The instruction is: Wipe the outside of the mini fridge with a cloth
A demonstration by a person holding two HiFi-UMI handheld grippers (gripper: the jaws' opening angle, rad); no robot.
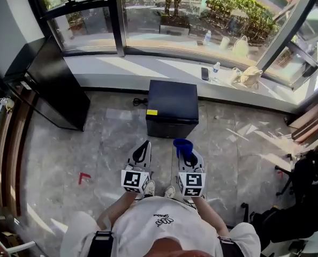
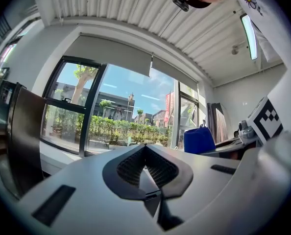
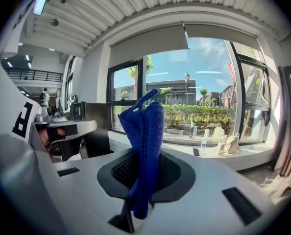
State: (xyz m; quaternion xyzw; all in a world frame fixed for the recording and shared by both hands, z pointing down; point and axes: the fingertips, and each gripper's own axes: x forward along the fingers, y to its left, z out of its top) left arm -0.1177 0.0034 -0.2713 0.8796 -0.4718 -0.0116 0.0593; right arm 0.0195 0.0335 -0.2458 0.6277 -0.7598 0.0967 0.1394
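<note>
My right claw (image 3: 143, 166) pinches the cloth (image 3: 146, 126), which looks soft and light; left claw (image 2: 145, 152) clenched empty; fridge (image 1: 172, 103) looks hard and smooth.

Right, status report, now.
Left gripper shut, empty. Right gripper shut on blue cloth. Mini fridge ahead on floor, not yet touched. Nothing seen in the way.

Bright daylight from the windows (image 1: 164, 9), glare patches, heavy fisheye distortion at edges.
</note>
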